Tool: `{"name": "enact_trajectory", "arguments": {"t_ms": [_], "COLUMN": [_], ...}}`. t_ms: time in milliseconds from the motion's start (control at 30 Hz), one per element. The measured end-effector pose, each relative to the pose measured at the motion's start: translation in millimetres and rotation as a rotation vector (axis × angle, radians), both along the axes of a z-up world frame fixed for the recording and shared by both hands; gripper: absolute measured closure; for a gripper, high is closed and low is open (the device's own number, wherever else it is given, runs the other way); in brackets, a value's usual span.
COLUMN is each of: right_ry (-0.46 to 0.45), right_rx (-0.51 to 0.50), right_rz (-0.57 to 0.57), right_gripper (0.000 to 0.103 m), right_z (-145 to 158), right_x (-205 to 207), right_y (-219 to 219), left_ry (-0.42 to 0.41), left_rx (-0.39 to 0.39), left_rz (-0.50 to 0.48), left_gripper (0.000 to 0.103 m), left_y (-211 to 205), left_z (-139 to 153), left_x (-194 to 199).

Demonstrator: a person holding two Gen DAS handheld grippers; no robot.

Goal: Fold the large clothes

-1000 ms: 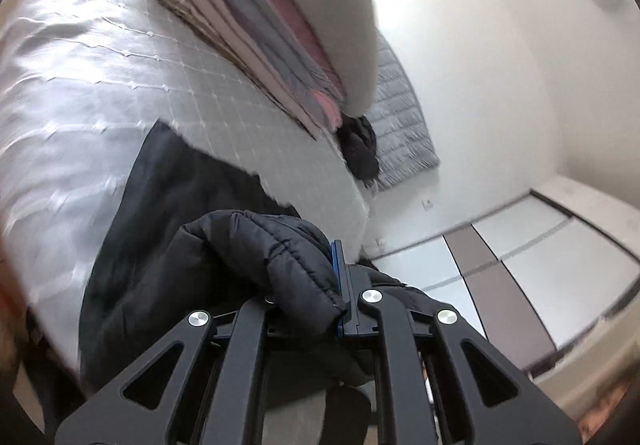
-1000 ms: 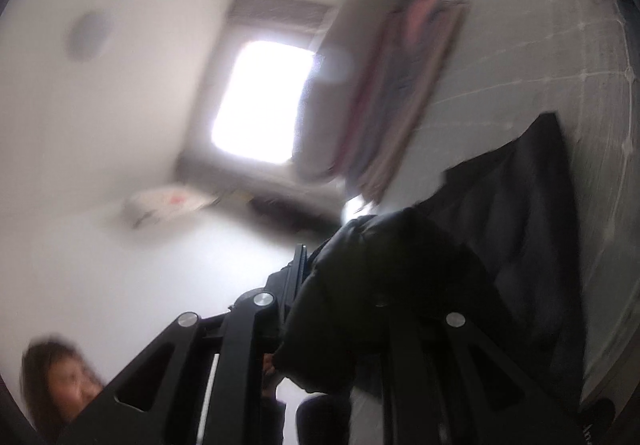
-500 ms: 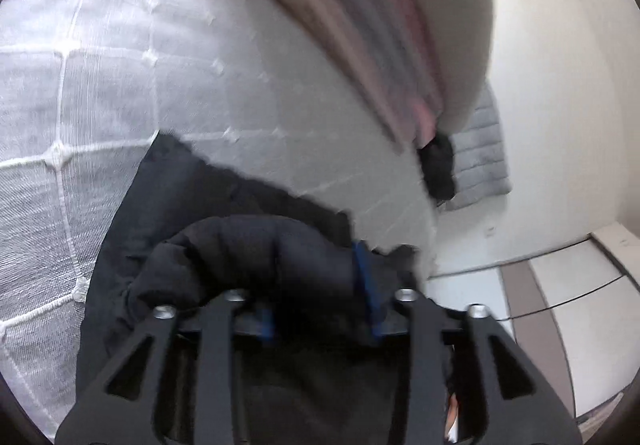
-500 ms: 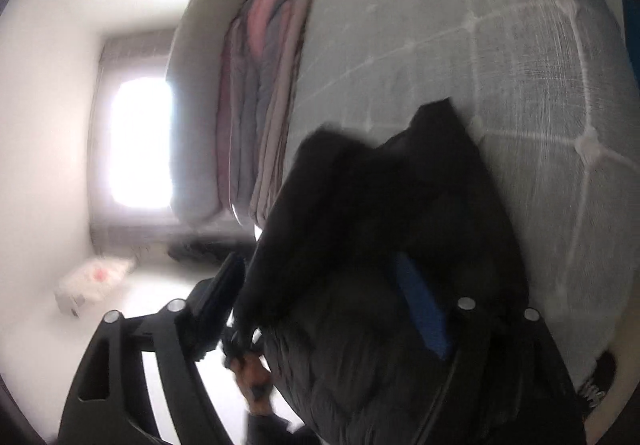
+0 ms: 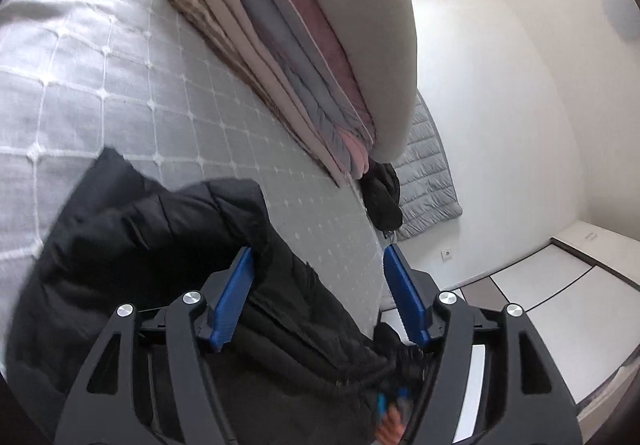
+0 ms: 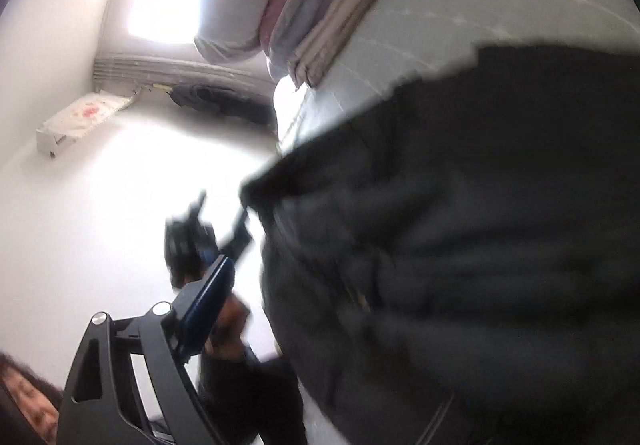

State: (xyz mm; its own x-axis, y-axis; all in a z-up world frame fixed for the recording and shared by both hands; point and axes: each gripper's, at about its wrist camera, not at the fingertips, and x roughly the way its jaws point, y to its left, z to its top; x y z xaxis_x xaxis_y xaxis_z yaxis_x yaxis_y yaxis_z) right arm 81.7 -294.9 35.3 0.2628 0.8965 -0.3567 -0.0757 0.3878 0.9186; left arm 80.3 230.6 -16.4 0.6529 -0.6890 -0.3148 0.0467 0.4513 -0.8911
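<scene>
A black puffer jacket (image 5: pixel 132 253) lies bunched on the grey quilted bed (image 5: pixel 100 77) near its edge. My left gripper (image 5: pixel 320 293) is open just above it, blue pads spread wide, with a fold of the jacket passing between the jaws. In the right wrist view the jacket (image 6: pixel 460 225) fills the right side, blurred. Only the left finger (image 6: pixel 204 297) of my right gripper shows; the other is hidden behind the jacket. The left gripper (image 6: pixel 200 241) appears there as a dark blur.
A stack of folded blankets and a pillow (image 5: pixel 320 45) lies on the bed beyond the jacket. A dark garment (image 5: pixel 380 197) hangs off the bed's far edge. A grey quilted mat (image 5: pixel 428 173) lies on the floor by the white wall. A person's face (image 6: pixel 28 405) shows at lower left.
My left gripper has opened and let go of the jacket, which was clamped one second ago. The jacket has dropped onto the bed. The right gripper has swung and its jaws have spread.
</scene>
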Motion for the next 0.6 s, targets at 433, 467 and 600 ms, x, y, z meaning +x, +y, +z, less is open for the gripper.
{"name": "enact_trajectory", "arguments": {"t_ms": [433, 467, 600], "right_ry": [0.177, 0.15, -0.088], "right_rx": [0.012, 0.003, -0.173], "right_rz": [-0.171, -0.166, -0.192], "right_gripper": [0.014, 0.014, 0.014], "right_z": [-41.9, -36.1, 21.5], "right_x": [84.9, 82.1, 40.7], "right_y": [-4.4, -0.8, -9.3], "left_ry": [-0.099, -0.088, -0.085], "left_rx": [0.016, 0.0, 0.019], "left_rz": [0.191, 0.194, 0.138], "left_gripper": [0.03, 0.03, 0.03], "left_y": [34.6, 39.6, 31.7], "left_z": [13.7, 11.3, 9.3], "left_x": [-19.6, -19.1, -12.3]}}
